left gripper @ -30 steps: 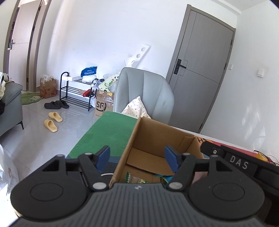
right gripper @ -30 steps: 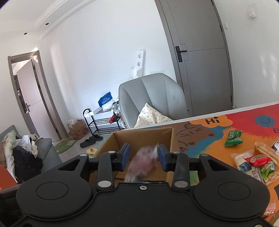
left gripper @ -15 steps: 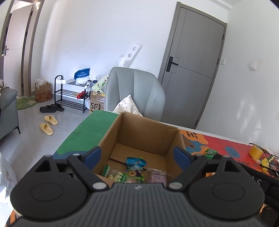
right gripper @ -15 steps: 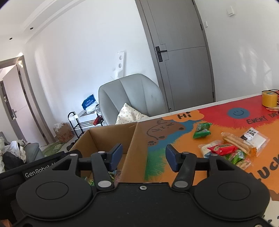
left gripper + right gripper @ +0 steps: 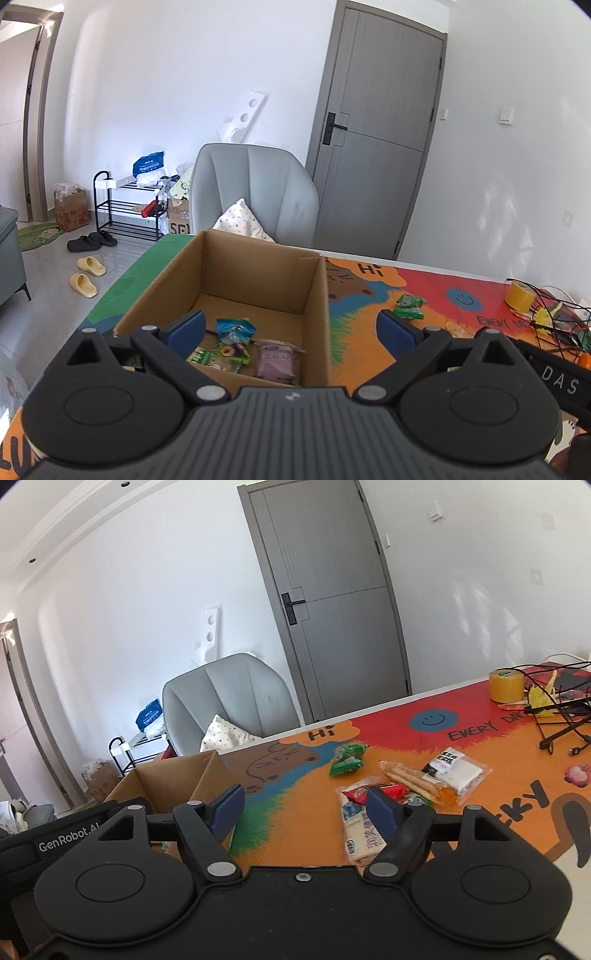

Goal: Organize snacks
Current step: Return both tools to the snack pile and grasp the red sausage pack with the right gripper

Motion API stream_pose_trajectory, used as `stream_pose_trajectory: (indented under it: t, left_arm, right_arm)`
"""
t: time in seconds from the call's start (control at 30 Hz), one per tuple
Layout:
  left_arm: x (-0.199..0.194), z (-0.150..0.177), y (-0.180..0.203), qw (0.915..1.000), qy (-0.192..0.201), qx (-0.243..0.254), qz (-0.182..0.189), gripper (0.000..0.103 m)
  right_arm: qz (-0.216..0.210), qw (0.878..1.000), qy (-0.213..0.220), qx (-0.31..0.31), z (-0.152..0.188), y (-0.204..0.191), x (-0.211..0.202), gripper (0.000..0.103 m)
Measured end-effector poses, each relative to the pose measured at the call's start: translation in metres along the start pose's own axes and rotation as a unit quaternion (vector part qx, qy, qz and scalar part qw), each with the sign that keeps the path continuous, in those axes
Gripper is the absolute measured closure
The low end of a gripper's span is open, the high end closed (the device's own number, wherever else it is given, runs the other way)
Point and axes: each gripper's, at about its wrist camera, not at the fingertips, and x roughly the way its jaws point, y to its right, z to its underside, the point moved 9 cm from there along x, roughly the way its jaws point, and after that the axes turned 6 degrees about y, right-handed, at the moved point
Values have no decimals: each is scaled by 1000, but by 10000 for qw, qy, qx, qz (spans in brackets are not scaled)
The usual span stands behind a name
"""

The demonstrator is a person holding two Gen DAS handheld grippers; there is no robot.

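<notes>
Right gripper (image 5: 304, 808): jaws opening, nothing between them, pointed over the near edge of the snack pile. Left gripper (image 5: 291, 328): jaws opening wide, nothing held, its view straddling the right wall of the cardboard box (image 5: 316, 295). Box contents: blue packet (image 5: 234, 329), green packet (image 5: 218, 356), mauve packet (image 5: 277, 360), all on the floor of the box. On the printed mat (image 5: 295, 805), right of the box: white pack (image 5: 360, 830) nearest, red packet (image 5: 384, 789) upon it, breadstick pack (image 5: 413, 779), black-and-white pack (image 5: 456, 770), green bag (image 5: 347, 758) farther off. Step, as judged: between deposits, reaching for the next snack. Next move calls for lowering the right gripper onto the white pack and closing on one item alone.
</notes>
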Motion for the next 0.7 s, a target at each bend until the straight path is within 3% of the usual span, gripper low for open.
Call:
stream_pose_trajectory:
  t: [0.7]
  left_arm:
    - [-2, 25, 67, 9972, -138, 415, 599, 5]
  right_arm:
    - [567, 9980, -47, 279, 10, 75, -16, 28]
